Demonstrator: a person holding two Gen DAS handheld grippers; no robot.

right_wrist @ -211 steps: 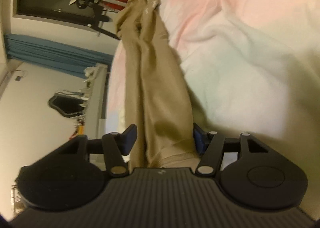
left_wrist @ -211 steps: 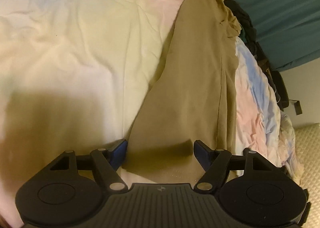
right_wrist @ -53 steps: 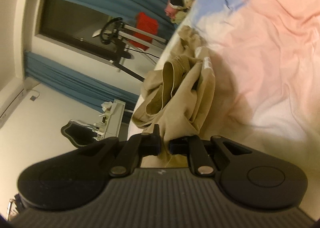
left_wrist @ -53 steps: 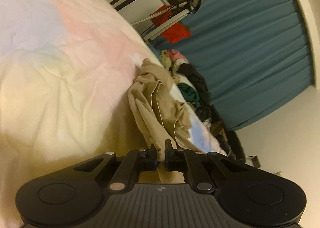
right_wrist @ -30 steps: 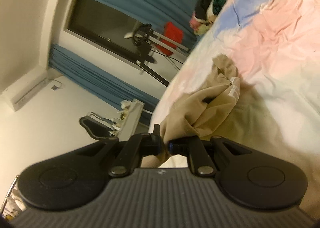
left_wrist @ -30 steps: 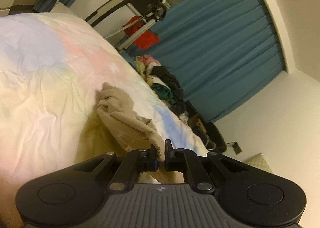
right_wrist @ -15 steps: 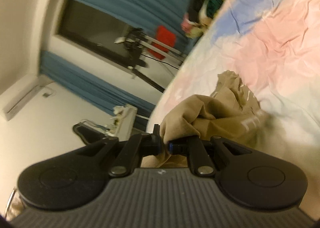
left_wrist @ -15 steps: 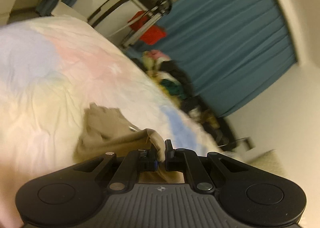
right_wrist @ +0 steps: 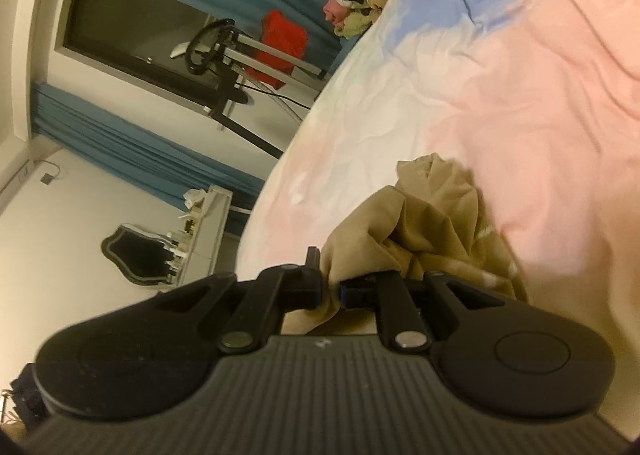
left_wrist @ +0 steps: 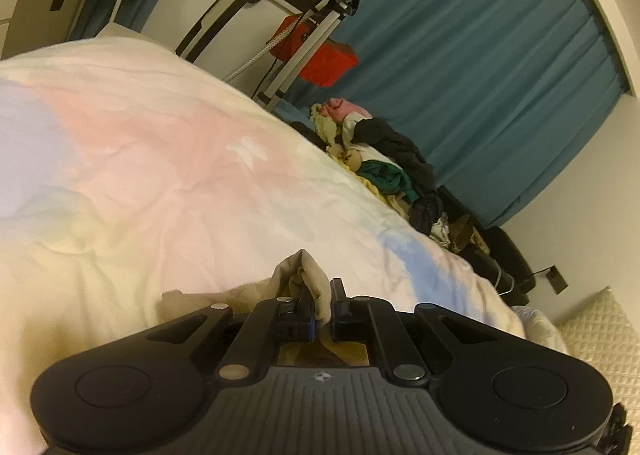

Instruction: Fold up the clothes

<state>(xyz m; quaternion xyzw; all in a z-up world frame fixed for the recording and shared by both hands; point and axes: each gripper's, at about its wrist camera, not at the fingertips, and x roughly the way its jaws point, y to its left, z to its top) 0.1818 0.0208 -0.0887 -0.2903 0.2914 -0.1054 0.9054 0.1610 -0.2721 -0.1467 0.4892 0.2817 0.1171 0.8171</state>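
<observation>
Since the earliest pictures, when the tan trousers (right_wrist: pixel 436 215) lay stretched long on the bed (left_wrist: pixel 140 159), both grippers have carried the ends they hold toward the far end, and the garment is now bunched short in front of them. In the left wrist view the left gripper (left_wrist: pixel 320 307) is clenched on a fold of the cloth, which stands up between its pads. In the right wrist view the right gripper (right_wrist: pixel 330 287) also pinches the fabric, with its jaws nearly together. Most of the trousers rest on the bed, near the edge that faces the treadmill (right_wrist: pixel 224 51); only the held parts are lifted.

I judge that the step in hand is to lay the carried ends over the other end of the trousers. To do it well, both hands should go at the same pace and the same height, so the fold line stays straight. Before release, the cloth wants a light pull to flatten the bunched middle. Otherwise wrinkles may be trapped inside.
</observation>
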